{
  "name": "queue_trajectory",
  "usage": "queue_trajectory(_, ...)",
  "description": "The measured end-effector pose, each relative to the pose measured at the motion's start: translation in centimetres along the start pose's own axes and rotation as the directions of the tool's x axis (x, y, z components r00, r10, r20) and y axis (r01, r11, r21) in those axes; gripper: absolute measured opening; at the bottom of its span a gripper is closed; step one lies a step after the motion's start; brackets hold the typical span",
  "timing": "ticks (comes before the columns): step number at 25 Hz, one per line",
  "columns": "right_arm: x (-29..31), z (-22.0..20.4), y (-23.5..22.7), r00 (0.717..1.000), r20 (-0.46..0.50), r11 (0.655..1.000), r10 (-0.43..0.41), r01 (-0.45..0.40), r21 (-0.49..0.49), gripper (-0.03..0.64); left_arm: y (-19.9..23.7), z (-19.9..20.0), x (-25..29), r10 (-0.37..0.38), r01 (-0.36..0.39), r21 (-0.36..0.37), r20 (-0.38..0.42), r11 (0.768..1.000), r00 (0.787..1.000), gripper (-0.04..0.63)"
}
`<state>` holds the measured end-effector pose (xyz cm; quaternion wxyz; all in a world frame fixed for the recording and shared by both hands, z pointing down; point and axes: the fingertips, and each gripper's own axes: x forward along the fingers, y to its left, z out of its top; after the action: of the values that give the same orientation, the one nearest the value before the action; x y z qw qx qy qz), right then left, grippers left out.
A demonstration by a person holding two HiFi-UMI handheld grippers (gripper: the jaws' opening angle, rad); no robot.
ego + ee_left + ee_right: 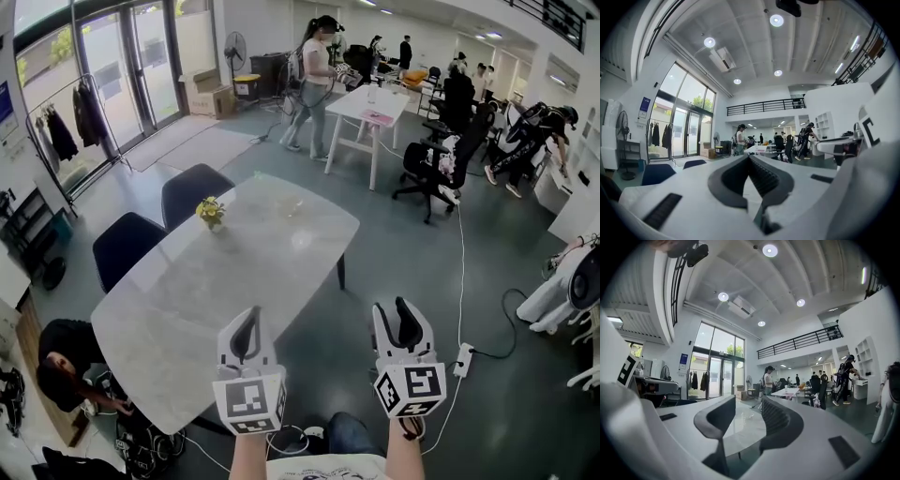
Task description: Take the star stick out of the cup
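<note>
The right gripper (392,311) is hovering with its jaws apart and empty beside the table (187,300). The left gripper (249,317) is hovering at the table's edge, jaws together.

Open-plan office or lab, white desks (361,101), office chairs (424,161), glass doors (141,56), mezzanine railing (764,107)

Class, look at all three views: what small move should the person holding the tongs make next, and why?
Probably reach the right tongs forward and leftward toward the small vase of yellow sprigs on the table, likely the cup meant. The right tongs stand open and empty, the left tongs are shut, and both hang at the table's near end, well short of it.
</note>
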<state>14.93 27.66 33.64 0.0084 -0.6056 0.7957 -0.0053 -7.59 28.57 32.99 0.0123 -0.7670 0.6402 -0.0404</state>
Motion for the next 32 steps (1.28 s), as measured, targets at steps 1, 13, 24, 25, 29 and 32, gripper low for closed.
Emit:
queue_trajectory(1, 0.1, 0.0, -0.1, 1.0, -0.001, 1.0, -0.004, 0.004, 0.0, 0.167, 0.0, -0.1, 0.2, -0.002, 0.002, -0.002, -0.003, 1.0, 1.0, 0.0)
queue_trajectory(13, 4.1, -0.9, -2.4, 1.0, -0.009, 1.0, -0.002, 0.002, 0.012, 0.167, -0.5, -0.9, 4.9, 0.0, 0.0, -0.009, -0.024, 1.0, 1.0, 0.0)
queue_trajectory(24, 14.0, -0.1, -7.5, 0.997, 0.005, 0.997, 0.071, -0.071, 0.023, 0.167, -1.4, 0.6, 14.4, 0.07, -0.07, 0.004, -0.024, 0.998, 0.997, 0.0)
queue_trajectory(25, 15.0, -0.1, -8.1, 0.997, 0.004, 0.997, 0.078, -0.078, 0.024, 0.167, -1.6, 0.7, 15.3, 0.077, -0.077, 0.005, -0.024, 0.997, 0.997, 0.0)
queue_trajectory(29, 19.0, 0.2, -10.7, 0.995, 0.006, 0.994, 0.104, -0.104, 0.027, 0.167, -2.1, 0.7, 19.2, 0.102, -0.102, 0.004, -0.033, 0.995, 0.994, 0.0)
queue_trajectory(32, 21.9, 0.7, -12.4, 0.992, 0.012, 0.991, 0.128, -0.128, 0.029, 0.167, -2.3, 1.3, 22.0, 0.129, -0.129, 0.008, -0.025, 0.992, 0.991, 0.0)
